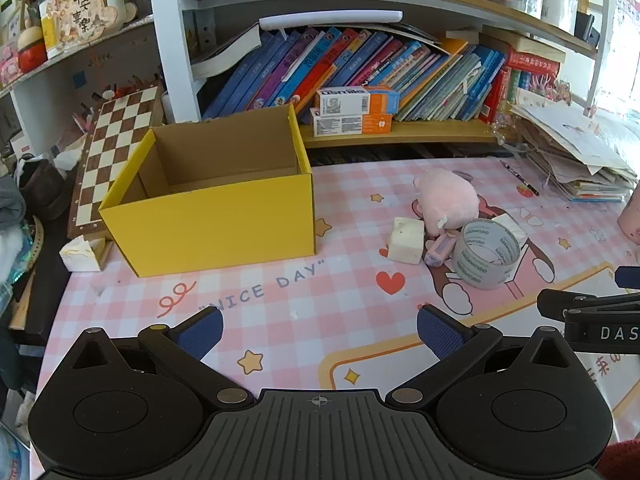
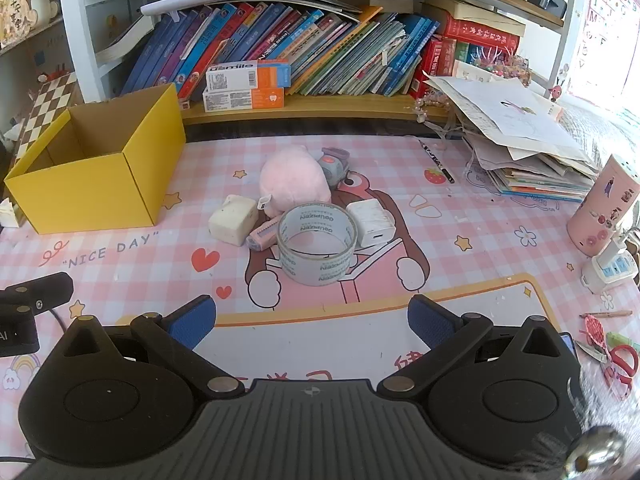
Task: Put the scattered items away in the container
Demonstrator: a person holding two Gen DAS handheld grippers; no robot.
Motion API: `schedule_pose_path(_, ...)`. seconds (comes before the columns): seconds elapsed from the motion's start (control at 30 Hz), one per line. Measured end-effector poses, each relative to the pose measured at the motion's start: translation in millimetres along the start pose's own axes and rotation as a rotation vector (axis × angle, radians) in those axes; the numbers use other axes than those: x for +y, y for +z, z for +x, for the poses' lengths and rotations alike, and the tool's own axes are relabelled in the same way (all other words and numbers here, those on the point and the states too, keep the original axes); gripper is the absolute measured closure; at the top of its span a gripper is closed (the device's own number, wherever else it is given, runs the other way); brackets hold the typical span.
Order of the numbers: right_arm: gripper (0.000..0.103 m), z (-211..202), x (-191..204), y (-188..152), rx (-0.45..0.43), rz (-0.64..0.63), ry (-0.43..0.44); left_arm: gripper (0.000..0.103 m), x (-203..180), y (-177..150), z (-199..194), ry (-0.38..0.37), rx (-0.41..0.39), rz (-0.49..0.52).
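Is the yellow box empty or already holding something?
Empty, as far as visible: the yellow box shows only bare cardboard inside in both views; its near inner corner is hidden.

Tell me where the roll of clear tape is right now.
The roll of clear packing tape stands on the pink checked desk mat, centre of the right wrist view, ahead of the gripper. The pink plush toy is behind it, the white charger block to its right.

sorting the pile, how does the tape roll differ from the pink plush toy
The tape roll is a hollow grey ring with printed lettering; the pink plush toy is a solid, fuzzy, rounded lump without lettering. The tape roll sits nearer the grippers, the plush toy behind it toward the bookshelf. The plush toy looks bulkier than the tape roll. Both rest on the pink desk mat, outside the yellow box.
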State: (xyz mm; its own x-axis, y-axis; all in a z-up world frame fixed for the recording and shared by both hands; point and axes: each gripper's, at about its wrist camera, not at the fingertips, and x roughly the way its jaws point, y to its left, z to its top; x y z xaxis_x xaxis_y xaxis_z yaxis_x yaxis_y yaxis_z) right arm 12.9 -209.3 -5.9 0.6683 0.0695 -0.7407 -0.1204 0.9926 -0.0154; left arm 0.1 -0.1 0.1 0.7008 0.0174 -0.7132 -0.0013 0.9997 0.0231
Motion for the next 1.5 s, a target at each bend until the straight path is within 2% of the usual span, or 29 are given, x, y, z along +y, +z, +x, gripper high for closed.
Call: schedule_pose_path(1.5, 0.000, 1.5, 0.7, -0.9, 0.006, -0.003, 0.009, 0.000, 1.8, -1.3, -0.7, -0.008, 0.020, -0.008)
